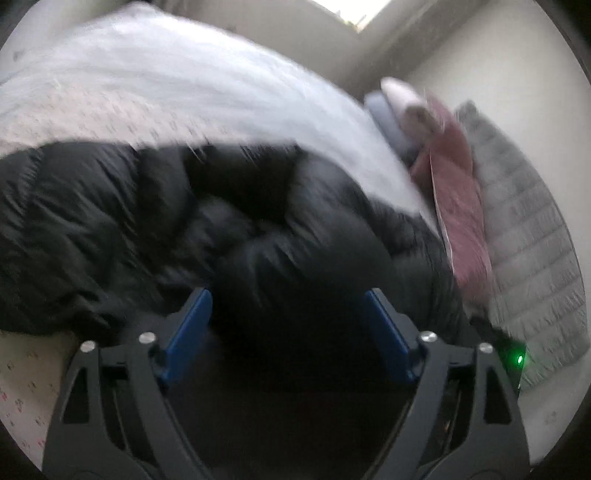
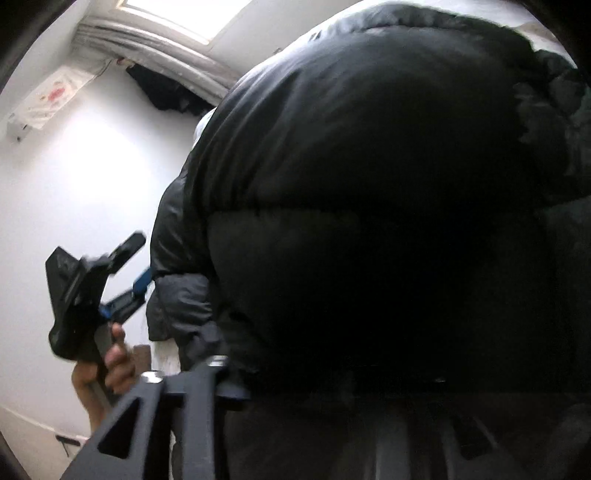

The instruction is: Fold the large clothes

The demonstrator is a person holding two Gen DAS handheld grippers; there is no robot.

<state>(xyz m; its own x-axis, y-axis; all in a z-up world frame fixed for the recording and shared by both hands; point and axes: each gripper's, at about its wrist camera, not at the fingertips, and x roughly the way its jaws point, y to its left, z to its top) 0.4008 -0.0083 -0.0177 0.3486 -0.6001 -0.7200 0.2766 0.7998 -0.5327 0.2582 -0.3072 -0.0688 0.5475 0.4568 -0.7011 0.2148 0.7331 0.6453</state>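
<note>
A black puffer jacket (image 1: pixel 155 221) lies bunched on a bed's white patterned sheet (image 1: pixel 122 110). My left gripper (image 1: pixel 286 295) stands wide open low over it, and a puffed fold bulges between the blue pads (image 1: pixel 188 332) without being squeezed. In the right wrist view the same jacket (image 2: pixel 369 184) fills nearly the whole picture and drapes over my right gripper (image 2: pixel 328 373). Only that gripper's left finger (image 2: pixel 192 398) shows, so how its jaws stand is hidden. A hand (image 2: pixel 114 354) holds the left gripper (image 2: pixel 142 258) open at the jacket's left edge.
A stack of folded clothes (image 1: pixel 399 110), a maroon garment (image 1: pixel 458 192) and a grey knitted blanket (image 1: pixel 528 240) lie at the bed's right side. A white wall (image 2: pixel 74 184) and a window (image 2: pixel 184 14) stand behind, with a dark garment (image 2: pixel 162 92) hanging below it.
</note>
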